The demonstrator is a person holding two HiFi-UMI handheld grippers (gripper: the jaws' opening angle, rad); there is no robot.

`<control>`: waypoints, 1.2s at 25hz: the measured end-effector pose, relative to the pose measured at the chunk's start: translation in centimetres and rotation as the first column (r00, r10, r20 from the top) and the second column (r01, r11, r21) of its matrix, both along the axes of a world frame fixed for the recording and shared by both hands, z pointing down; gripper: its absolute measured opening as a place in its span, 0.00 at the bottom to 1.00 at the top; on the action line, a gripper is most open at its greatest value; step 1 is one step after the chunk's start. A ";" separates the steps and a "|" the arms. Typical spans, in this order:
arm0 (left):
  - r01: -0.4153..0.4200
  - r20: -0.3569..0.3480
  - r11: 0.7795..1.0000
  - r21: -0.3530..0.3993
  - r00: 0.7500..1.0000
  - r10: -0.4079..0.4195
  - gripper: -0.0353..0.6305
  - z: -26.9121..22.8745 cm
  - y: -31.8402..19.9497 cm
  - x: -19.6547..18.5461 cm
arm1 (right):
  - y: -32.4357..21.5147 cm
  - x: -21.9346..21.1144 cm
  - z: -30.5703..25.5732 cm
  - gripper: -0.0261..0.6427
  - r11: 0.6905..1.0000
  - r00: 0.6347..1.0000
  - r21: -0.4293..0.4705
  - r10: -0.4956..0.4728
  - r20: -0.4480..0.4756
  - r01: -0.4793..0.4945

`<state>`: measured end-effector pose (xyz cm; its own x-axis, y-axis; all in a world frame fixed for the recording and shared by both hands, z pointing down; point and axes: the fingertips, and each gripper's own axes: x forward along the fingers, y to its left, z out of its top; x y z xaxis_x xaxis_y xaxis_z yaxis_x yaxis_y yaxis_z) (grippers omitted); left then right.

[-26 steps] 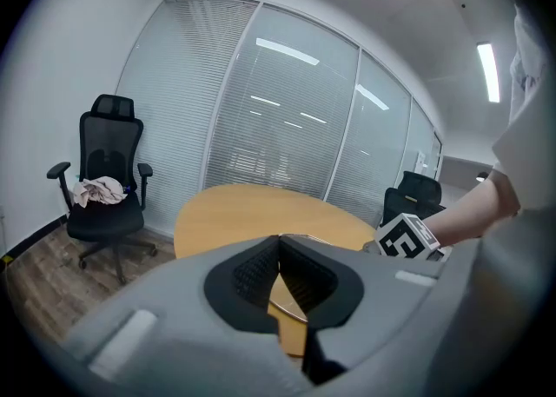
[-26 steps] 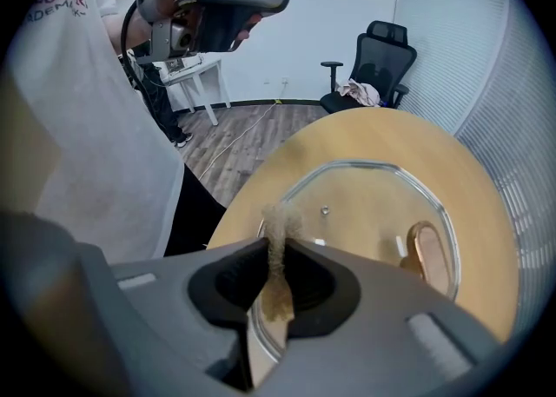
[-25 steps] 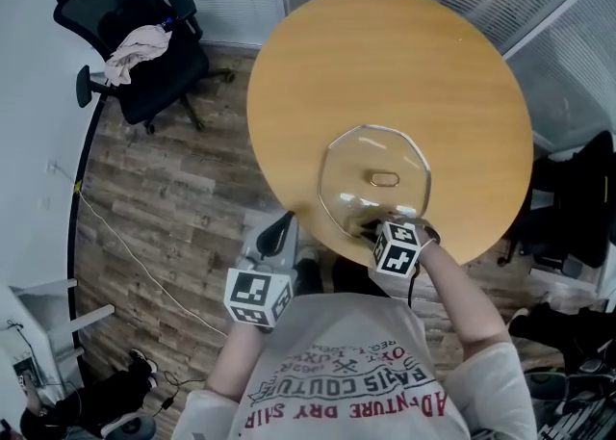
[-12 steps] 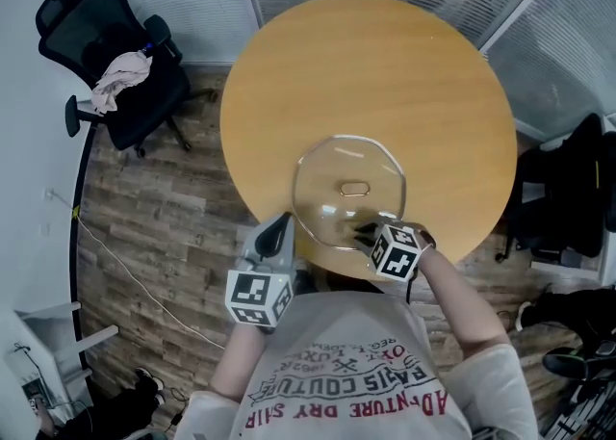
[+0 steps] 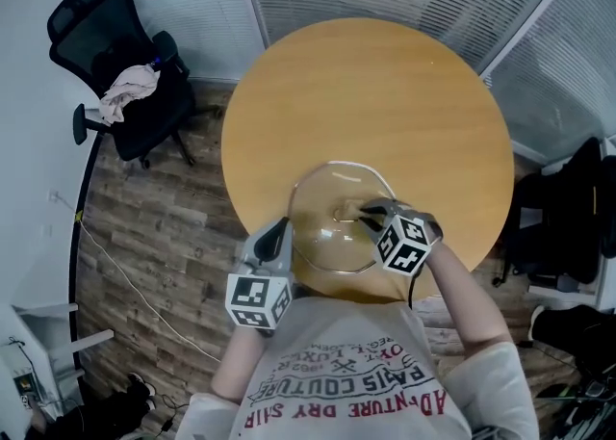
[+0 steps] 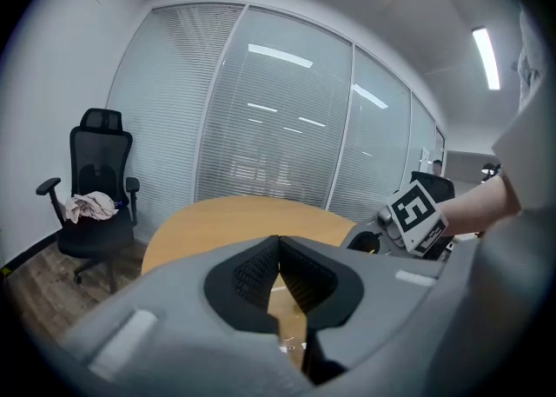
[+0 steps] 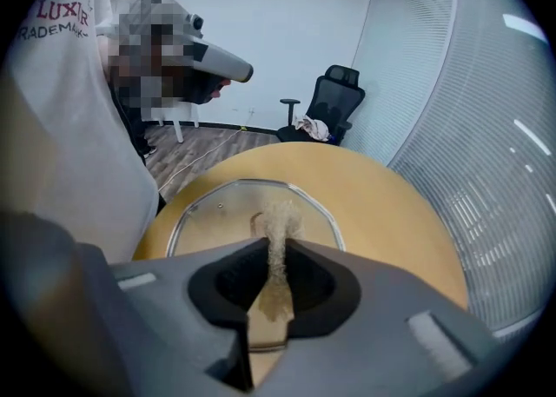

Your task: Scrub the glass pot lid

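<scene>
One item first: where is the glass pot lid (image 5: 327,236)? — Clerk
Flat on the round table (image 5: 385,82), at the edge nearest the person. — Inspector
Step in hand? — Clerk
Scrubbing, in my judgement. The right gripper (image 7: 276,243) is clenched on a tan scrub pad (image 7: 278,217), whose tip sits at the lid's centre, by the handle (image 5: 348,212). Next it likely needs strokes across the glass under steady pressure. Nothing holds the lid, so it could slide. — Inspector
Poses? — Clerk
Right forearm reaches in from the near edge, gripper angled over the lid. The left gripper (image 6: 278,252) is closed on nothing, at the table's edge just beside the lid's rim. — Inspector
</scene>
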<state>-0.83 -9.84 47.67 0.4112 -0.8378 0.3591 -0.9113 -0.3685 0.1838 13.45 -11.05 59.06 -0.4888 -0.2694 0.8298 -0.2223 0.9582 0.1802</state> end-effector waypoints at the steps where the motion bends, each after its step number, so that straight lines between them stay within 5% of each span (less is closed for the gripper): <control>1: 0.011 0.004 1.000 -0.002 1.000 -0.011 0.06 0.0 -0.2 -0.1 | -1.0 0.0 0.0 0.12 1.000 1.000 0.013 0.003 0.000 -0.003; 7: 0.077 0.021 0.996 -0.034 0.997 -0.076 0.06 0.9 -0.9 -1.3 | -5.4 -0.7 3.3 0.12 0.999 0.999 -0.037 -0.034 -0.037 0.033; 18: 0.107 0.077 0.991 -0.080 0.992 -0.101 0.06 2.8 -1.2 -0.9 | -6.1 -1.3 7.1 0.12 0.941 0.948 -0.158 -0.313 -0.059 0.301; 23: 0.104 0.072 0.991 -0.082 0.993 -0.098 0.06 2.7 -1.4 -1.3 | -5.7 -0.8 7.1 0.12 0.936 0.937 -0.138 -0.337 -0.093 0.323; 30: 0.063 0.062 0.995 -0.074 0.996 -0.058 0.06 2.6 -1.6 -0.7 | -5.3 0.8 7.4 0.12 0.962 0.962 -0.126 -0.254 -0.103 0.241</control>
